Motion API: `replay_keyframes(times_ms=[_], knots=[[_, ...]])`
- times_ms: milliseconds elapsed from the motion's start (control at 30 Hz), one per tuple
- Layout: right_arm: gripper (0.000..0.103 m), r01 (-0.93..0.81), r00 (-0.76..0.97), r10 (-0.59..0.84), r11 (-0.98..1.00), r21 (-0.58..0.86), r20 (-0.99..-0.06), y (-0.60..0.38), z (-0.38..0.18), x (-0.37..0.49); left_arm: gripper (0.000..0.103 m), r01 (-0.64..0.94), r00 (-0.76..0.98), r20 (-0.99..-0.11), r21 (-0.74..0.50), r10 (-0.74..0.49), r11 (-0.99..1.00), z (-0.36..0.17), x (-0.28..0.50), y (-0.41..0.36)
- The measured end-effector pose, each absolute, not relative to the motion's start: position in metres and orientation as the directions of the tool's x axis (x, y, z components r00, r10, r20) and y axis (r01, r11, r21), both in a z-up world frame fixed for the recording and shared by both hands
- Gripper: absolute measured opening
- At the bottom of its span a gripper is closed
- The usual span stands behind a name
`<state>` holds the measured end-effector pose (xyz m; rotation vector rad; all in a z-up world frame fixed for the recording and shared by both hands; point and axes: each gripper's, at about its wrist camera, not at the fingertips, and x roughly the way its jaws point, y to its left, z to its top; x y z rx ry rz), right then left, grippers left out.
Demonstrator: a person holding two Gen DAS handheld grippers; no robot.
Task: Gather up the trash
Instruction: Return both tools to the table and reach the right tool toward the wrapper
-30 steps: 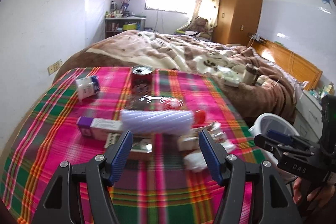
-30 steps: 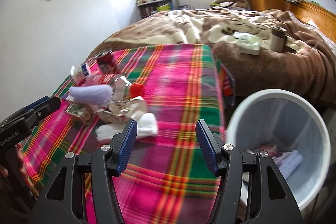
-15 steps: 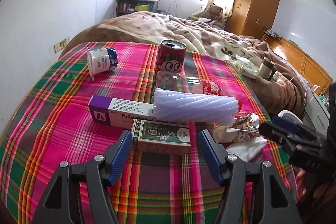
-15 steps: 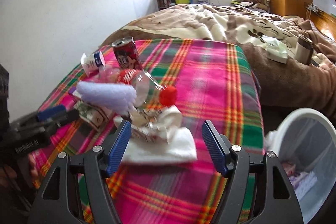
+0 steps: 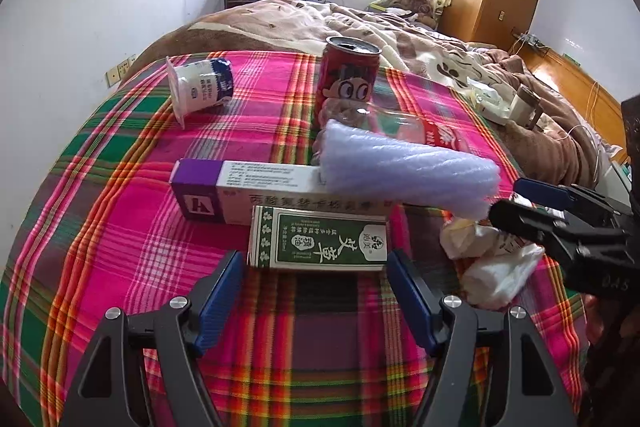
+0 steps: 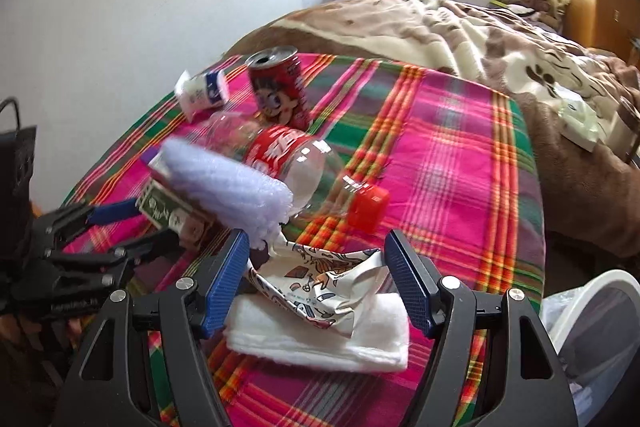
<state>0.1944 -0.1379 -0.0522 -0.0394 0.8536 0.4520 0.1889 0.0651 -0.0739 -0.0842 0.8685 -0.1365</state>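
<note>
Trash lies in a heap on the plaid tablecloth (image 5: 100, 227). My left gripper (image 5: 316, 291) hovers just in front of a green box (image 5: 320, 243), its jaws opening and empty. Behind the box lie a purple-and-white carton (image 5: 224, 193), a lilac foam roll (image 5: 404, 171), a clear bottle with a red cap (image 6: 304, 163), a red can (image 5: 348, 79) and a tipped yoghurt cup (image 5: 200, 87). My right gripper (image 6: 316, 279) is open around a crumpled printed wrapper (image 6: 320, 283) on a folded white tissue (image 6: 320, 335), the pads not touching it.
A white bin (image 6: 596, 331) with a liner stands off the table's right edge. A bed with a brown blanket (image 5: 400, 31) lies behind the table, a white wall (image 5: 80, 7) to the left. In each view the other gripper reaches in from the side.
Both grippers have come closer and lower over the pile. The left now frames the green box, the right has swung left from the bin to straddle the wrapper. Both jaws stand wider.
</note>
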Motion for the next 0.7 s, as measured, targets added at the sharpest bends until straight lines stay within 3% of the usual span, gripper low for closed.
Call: replay_keyframes(times_ms=[467,633,700], knots=[[0.072,-0.503,0.482,0.496,0.831,0.236,-0.722,-0.122,-0.046,0.156,0.073,0.002,0.64,-0.764,-0.103,-0.081,0.995,-0.075,0.172,0.114],[0.072,-0.537,0.395,0.575,0.777,0.328,-0.716,-0.114,-0.046,0.147,0.073,0.004,0.651,-0.747,-0.175,-0.135,0.985,-0.069,0.173,0.122],[0.072,-0.544,0.413,0.553,0.787,0.291,-0.723,-0.112,-0.045,0.142,0.073,0.015,0.659,-0.739,-0.172,-0.139,0.985,-0.066,0.178,0.119]])
